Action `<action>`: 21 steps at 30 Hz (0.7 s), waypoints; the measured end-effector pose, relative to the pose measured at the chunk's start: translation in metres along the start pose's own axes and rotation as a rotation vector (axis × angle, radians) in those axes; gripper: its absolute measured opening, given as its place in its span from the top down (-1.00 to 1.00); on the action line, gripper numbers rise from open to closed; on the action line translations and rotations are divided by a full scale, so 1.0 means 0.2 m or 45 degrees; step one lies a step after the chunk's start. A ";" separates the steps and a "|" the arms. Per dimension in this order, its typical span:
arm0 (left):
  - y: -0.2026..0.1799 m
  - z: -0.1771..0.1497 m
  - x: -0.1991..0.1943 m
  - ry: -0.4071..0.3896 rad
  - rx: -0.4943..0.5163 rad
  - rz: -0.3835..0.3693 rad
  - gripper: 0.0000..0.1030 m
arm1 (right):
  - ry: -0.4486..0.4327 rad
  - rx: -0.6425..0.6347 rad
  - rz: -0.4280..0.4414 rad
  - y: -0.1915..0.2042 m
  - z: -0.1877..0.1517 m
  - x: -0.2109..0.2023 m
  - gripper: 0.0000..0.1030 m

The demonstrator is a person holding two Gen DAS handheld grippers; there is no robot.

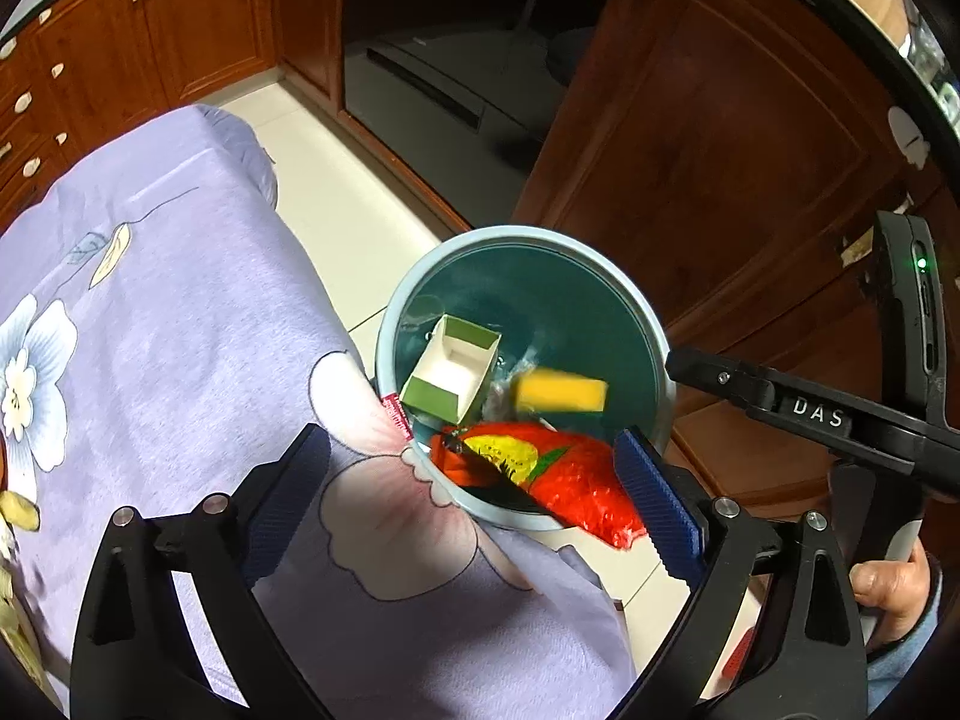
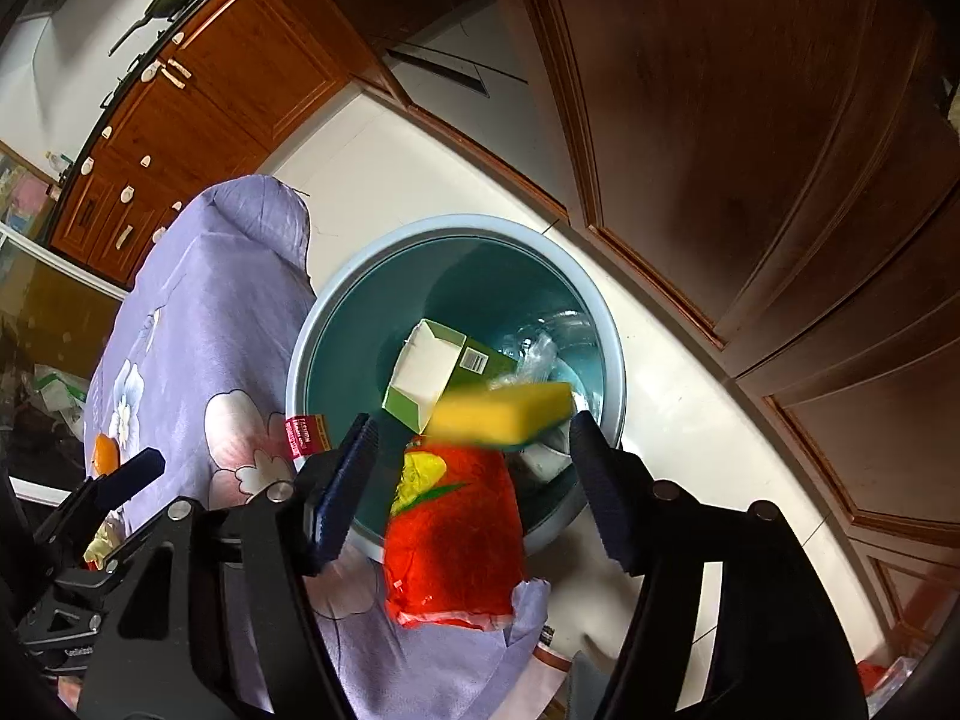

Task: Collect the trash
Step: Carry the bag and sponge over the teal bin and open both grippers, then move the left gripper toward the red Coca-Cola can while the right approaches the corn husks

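A round teal plastic waste bin with a pale blue rim stands on a cream tiled kitchen floor, pressed against the edge of a table draped in a lilac cloth printed with large white and pink flowers. Inside the bin lie an open green-and-white cardboard box and crumpled clear plastic wrap, while a yellow sponge with a green scouring side, blurred, is caught above the bin's mouth, free of both tools. A red-orange snack bag with a yellow and green print straddles the rim, half in the bin and half on the cloth. The right gripper hovers over the bin with its blue-padded jaws spread and nothing pinched between them; the left gripper likewise stands wide open and empty over the table's edge. Reddish-brown wooden cabinets with pale handles line the far wall, and a dark wooden panelled door rises beside the bin.
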State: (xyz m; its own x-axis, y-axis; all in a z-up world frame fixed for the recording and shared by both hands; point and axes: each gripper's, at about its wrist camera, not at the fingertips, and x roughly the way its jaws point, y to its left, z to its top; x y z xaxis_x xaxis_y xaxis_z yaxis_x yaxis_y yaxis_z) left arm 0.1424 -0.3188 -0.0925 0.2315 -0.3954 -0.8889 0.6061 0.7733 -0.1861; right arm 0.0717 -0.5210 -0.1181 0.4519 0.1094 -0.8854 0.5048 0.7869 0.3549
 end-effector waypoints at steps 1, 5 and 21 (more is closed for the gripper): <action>0.00 0.00 -0.01 -0.003 -0.001 0.000 -0.85 | 0.000 0.003 -0.005 0.00 0.00 0.00 -0.35; 0.01 -0.02 -0.04 -0.017 -0.010 0.001 -0.86 | -0.009 0.018 -0.030 0.00 0.00 -0.03 -0.46; 0.29 -0.23 -0.34 -0.115 -0.150 0.045 -0.89 | -0.016 -0.083 -0.025 0.30 -0.10 -0.10 -0.52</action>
State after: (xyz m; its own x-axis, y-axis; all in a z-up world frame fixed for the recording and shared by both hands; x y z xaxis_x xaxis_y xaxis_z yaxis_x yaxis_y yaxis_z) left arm 0.1264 -0.2241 -0.0627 0.3218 -0.4054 -0.8556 0.5041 0.8383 -0.2077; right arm 0.0783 -0.4632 -0.0855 0.4520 0.0863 -0.8878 0.4649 0.8266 0.3171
